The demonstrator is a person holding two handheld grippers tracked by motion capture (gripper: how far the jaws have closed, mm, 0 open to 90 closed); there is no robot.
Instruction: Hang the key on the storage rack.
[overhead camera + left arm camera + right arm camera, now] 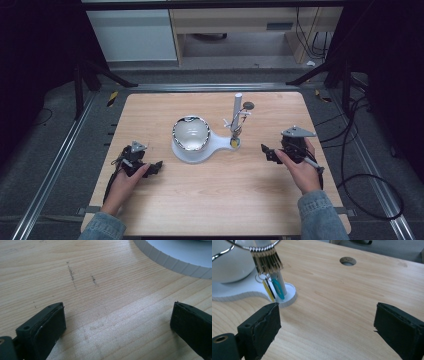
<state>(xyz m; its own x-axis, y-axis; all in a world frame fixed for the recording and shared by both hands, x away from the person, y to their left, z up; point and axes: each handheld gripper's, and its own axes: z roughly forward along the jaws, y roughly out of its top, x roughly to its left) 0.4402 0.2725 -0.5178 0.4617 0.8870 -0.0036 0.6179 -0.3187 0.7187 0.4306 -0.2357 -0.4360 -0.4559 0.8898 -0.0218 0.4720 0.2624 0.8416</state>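
left fingers [159,165]: wide open, holding nothing
right fingers [263,149]: same, empty
risk: bumping the white post stand [236,115], scattering its hanging keys [265,260]

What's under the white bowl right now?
The white bowl sits on a flat white base that runs right to an upright post hung with keys. The base rests on the wooden table. Whatever lies directly beneath the bowl is covered.
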